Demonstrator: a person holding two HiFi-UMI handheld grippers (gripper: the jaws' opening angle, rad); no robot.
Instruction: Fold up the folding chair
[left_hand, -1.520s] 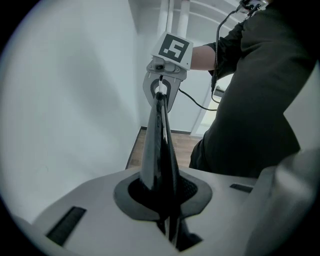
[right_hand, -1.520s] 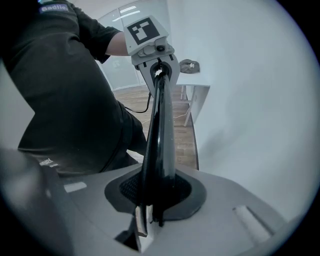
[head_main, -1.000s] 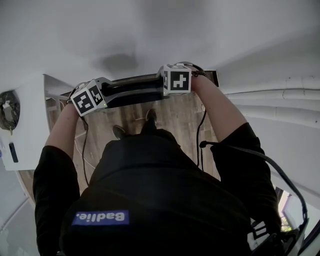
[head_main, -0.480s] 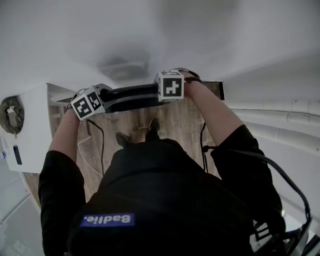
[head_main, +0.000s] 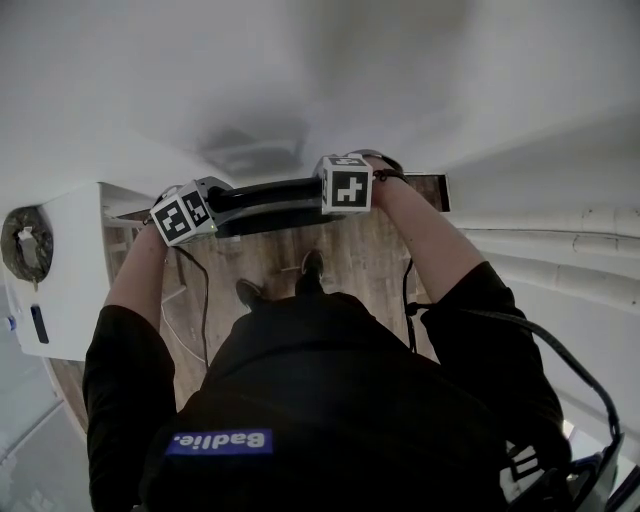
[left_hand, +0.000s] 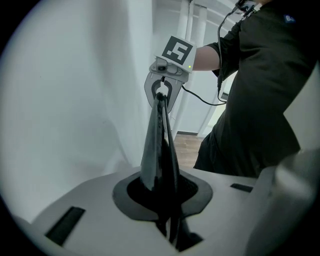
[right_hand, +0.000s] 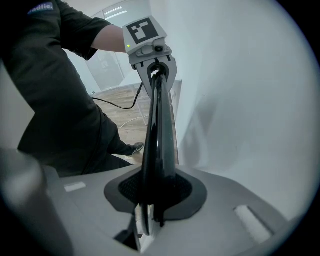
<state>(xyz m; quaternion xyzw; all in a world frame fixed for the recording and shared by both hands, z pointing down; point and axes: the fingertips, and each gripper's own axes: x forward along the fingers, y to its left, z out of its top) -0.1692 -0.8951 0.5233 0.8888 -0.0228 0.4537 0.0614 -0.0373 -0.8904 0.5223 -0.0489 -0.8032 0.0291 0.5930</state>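
The black folding chair (head_main: 270, 192) is folded flat and carried edge-on, close to a white wall. My left gripper (head_main: 205, 205) is shut on one end of its top edge and my right gripper (head_main: 345, 185) on the other. In the left gripper view the chair's edge (left_hand: 160, 150) runs out from between my left gripper's (left_hand: 167, 220) pads to the right gripper (left_hand: 164, 90) at the far end. The right gripper view mirrors this: the chair (right_hand: 159, 130) leaves my right gripper (right_hand: 150, 217) and ends in the left gripper (right_hand: 156, 67). The chair's lower part is hidden.
The white wall (head_main: 300, 70) stands right in front. A white box-like unit (head_main: 55, 270) is at the left and white pipes (head_main: 560, 250) at the right. Cables (head_main: 190, 300) trail over the wooden floor (head_main: 350, 250), beside the person's shoes (head_main: 312, 268).
Both grippers and the chair between them have shifted together, sitting a little lower in the head view. Both grips look unchanged.
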